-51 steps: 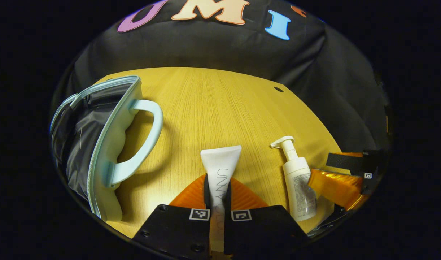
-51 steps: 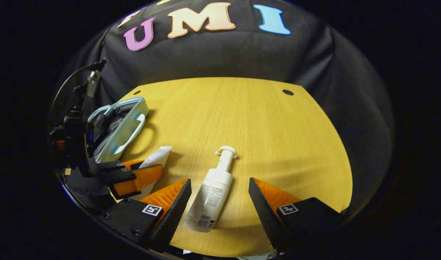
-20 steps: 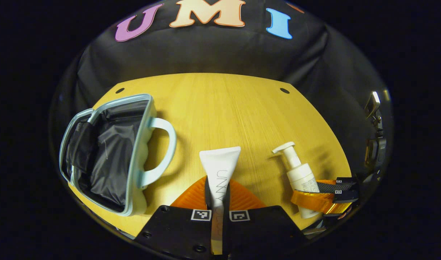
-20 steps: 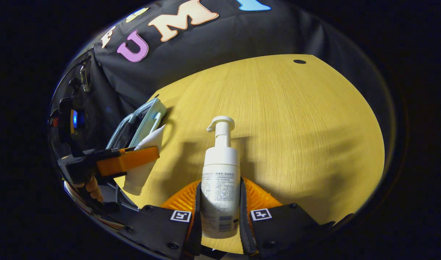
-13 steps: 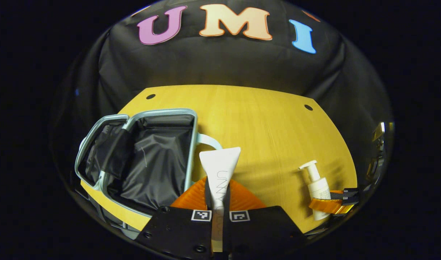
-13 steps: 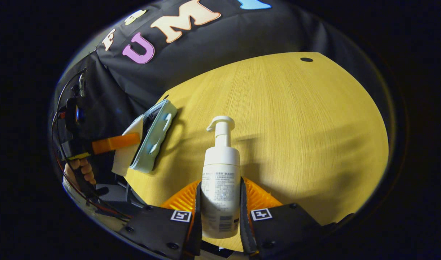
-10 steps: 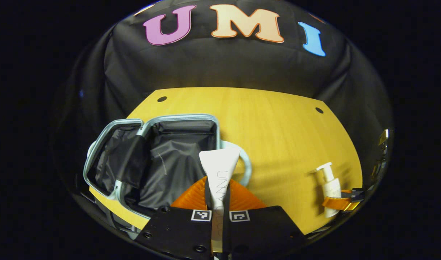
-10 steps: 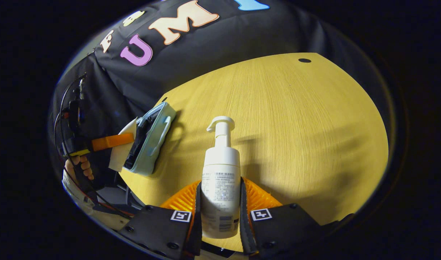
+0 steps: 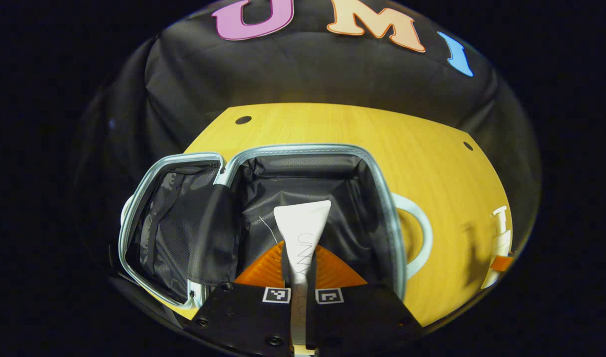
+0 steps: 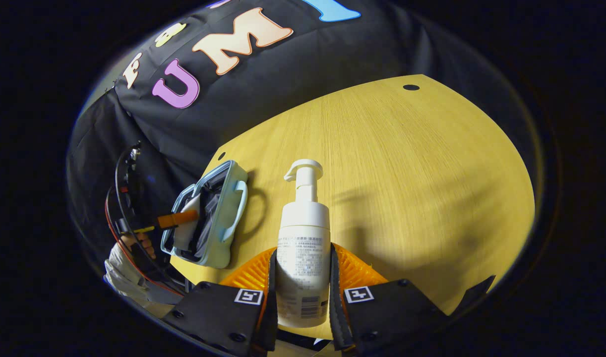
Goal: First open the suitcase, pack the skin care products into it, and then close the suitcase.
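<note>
A black-cloth booth surrounds the wooden table (image 9: 333, 129). The open case (image 9: 308, 183) lies on it, directly under the left gripper (image 9: 299, 270), clamped on a tube (image 9: 302, 223) pointing forward over the lining. The right gripper (image 10: 301, 292) (farther off) grips a pump bottle (image 10: 303, 238) above the table.

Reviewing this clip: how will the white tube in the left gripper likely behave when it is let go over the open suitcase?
The white tube, pinched by the left gripper, has a flat crimped end, so it probably won't roll. It looks like soft plastic, so it likely gives a little under the fingers. Released over the suitcase and its fabric lining, it should land softly and stay put.
</note>
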{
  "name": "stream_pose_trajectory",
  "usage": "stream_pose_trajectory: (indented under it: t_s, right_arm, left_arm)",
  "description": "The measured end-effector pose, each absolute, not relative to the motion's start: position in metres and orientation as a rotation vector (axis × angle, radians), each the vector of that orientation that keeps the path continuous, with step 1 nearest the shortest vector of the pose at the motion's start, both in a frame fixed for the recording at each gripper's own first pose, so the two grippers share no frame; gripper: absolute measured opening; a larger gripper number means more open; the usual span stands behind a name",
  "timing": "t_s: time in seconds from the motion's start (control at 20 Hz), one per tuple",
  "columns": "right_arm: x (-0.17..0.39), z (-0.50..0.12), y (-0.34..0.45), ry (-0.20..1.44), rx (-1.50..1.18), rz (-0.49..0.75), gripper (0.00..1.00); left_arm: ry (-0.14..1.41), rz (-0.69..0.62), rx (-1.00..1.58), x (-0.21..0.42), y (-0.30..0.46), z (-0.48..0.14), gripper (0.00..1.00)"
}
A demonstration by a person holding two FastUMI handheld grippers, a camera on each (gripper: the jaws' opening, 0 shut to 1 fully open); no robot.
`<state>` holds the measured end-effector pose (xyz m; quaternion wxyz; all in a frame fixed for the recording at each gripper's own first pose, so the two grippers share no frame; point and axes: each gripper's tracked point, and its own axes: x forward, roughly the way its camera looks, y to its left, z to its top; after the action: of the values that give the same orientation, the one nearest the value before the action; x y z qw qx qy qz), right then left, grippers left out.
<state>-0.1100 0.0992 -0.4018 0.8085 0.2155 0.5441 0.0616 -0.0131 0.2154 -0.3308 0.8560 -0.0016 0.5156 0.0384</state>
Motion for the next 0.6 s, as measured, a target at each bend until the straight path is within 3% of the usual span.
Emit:
stream_pose_trajectory:
  t_s: [0.5,0.6]
  right_arm:
    - [-0.090,-0.387,0.173,1.148,0.484,0.122,0.44]
    - [-0.083,-0.385,0.191,1.144,0.488,0.135,0.45]
  left_arm:
    - [1.177,0.043,-0.065,-0.030,0.247,-0.383,0.06]
    - [1.120,0.013,-0.071,-0.023,0.245,-0.379,0.11]
